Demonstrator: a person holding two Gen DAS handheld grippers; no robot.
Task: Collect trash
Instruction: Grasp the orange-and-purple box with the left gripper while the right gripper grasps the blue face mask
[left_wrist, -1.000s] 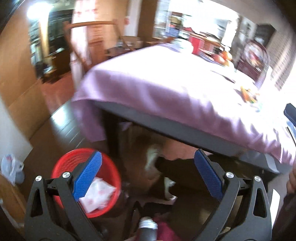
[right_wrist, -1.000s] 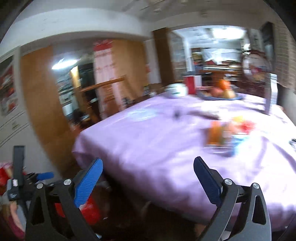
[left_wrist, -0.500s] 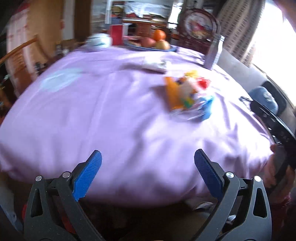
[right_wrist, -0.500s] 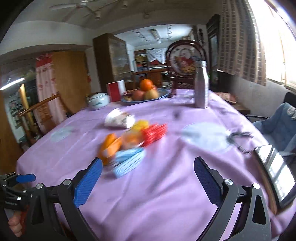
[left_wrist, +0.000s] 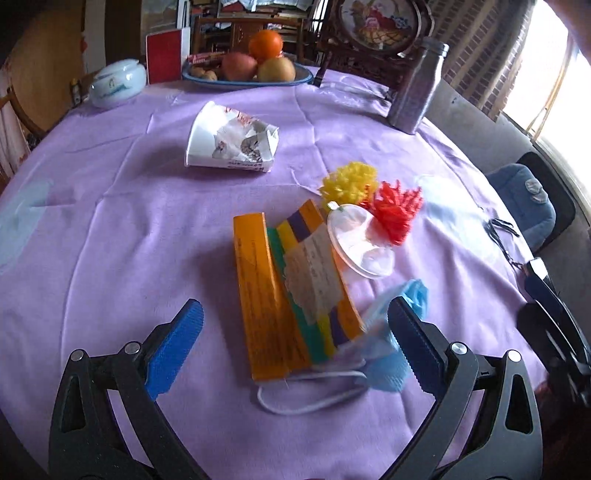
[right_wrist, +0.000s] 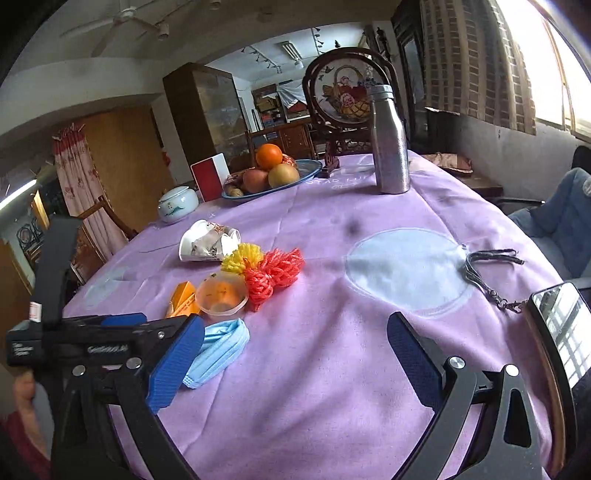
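Trash lies on the purple tablecloth (left_wrist: 110, 229): an orange striped carton (left_wrist: 284, 291), a clear plastic cup (left_wrist: 358, 240), a blue face mask (left_wrist: 391, 347), yellow (left_wrist: 349, 182) and red (left_wrist: 397, 210) string bundles, and a crumpled paper cup (left_wrist: 229, 138). My left gripper (left_wrist: 295, 343) is open, low over the table, with the carton's near end between its fingers. My right gripper (right_wrist: 295, 358) is open and empty over the table's near edge, right of the mask (right_wrist: 218, 350). The carton (right_wrist: 183, 297), cup (right_wrist: 221, 295) and left gripper body (right_wrist: 74, 343) show in the right wrist view.
At the back stand a fruit plate (left_wrist: 247, 68), a steel bottle (left_wrist: 417, 85), a white lidded jar (left_wrist: 116, 83) and a red box (left_wrist: 164, 55). A key strap (right_wrist: 487, 269) and a phone (right_wrist: 561, 332) lie at the right. A chair with a blue cushion (left_wrist: 528, 206) stands beside the table.
Both grippers swung up from the floor and red bin side to face the tabletop, then moved closer to the trash pile. Both stayed open.
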